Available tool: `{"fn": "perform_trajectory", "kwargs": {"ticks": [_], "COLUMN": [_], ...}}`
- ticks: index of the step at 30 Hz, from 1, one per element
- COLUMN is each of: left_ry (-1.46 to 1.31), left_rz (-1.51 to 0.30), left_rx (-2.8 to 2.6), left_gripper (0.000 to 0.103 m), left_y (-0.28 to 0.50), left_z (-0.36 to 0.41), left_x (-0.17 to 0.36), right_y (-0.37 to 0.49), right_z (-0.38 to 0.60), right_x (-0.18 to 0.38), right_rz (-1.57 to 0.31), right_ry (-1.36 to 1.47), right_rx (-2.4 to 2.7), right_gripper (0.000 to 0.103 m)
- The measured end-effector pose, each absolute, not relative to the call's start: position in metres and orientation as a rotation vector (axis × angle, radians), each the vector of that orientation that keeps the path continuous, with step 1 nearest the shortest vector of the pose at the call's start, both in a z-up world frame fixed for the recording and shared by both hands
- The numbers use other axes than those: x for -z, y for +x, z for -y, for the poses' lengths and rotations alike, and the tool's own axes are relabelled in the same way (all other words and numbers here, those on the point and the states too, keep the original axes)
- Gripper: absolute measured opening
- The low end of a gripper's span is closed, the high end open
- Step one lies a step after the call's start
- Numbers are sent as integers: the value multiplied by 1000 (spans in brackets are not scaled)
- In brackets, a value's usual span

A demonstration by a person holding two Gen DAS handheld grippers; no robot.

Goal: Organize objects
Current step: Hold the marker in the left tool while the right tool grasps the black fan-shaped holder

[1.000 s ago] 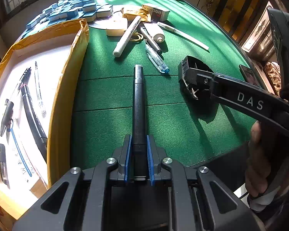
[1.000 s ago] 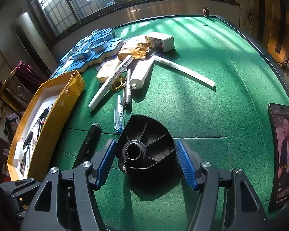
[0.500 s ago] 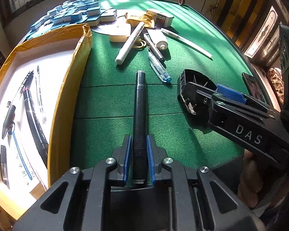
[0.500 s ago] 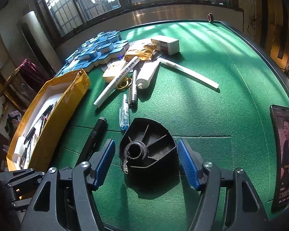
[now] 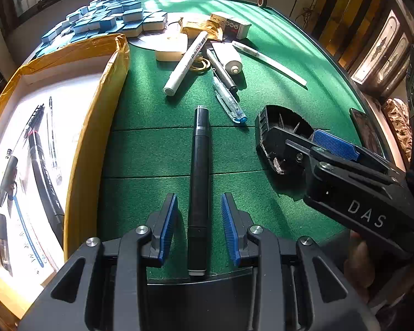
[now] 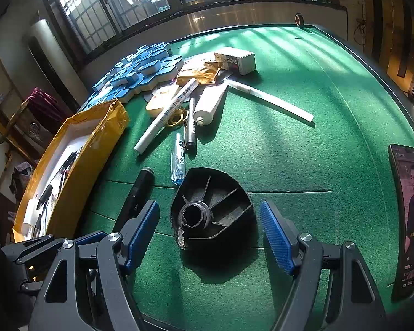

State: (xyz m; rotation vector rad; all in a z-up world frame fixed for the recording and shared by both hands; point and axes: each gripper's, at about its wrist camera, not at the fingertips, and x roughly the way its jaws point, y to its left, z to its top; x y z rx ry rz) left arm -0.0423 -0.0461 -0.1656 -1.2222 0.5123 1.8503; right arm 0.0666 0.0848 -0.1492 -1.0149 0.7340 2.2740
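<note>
A black marker (image 5: 200,165) lies lengthwise on the green felt, between the blue pads of my left gripper (image 5: 198,202). Those jaws are opening and neither pad touches the marker. To its right rests a black ribbed plastic part (image 6: 215,209) with a round socket. My right gripper (image 6: 208,212) straddles it, its jaws opening, with a clear gap on both sides. The left wrist view shows the right gripper (image 5: 303,139) over that part (image 5: 276,127). From the right wrist view the marker (image 6: 140,187) shows beside the left finger.
A yellow-taped box (image 5: 96,115) holding several pens stands on the left. Farther back lie a white paint marker (image 5: 186,63), a clear blue pen (image 5: 229,102), a white tube (image 6: 208,104), a tape roll (image 5: 169,47) and blue-white tiles (image 6: 140,69). A phone (image 6: 409,220) lies at the right.
My left jaws have opened off the black marker, which now lies free between the pads. The right jaws have widened a little around the black part.
</note>
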Motion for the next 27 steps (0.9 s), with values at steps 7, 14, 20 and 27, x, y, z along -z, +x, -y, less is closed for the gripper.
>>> {"fn": "perform_trajectory", "kwargs": {"ticks": [7, 14, 20, 27], "left_ry": [-1204, -1186, -1154, -1143], "left_rz": [-508, -509, -529, -531], "left_rx": [-1857, -1867, -1878, -1898], "left_gripper": [30, 30, 28, 12], "left_y": [-43, -45, -46, -47], "left_z": [47, 43, 39, 39], "left_x": [166, 167, 168, 169], "right_y": [76, 74, 71, 56], "right_z": [-91, -93, -91, -83], "right_x": [151, 156, 156, 158], "right_rz": [-795, -801, -815, -712], "right_ry": [-984, -995, -1000, -1058], "right_rx": [-2227, -2212, -2238, -2225], "right_gripper": [70, 71, 71, 71]}}
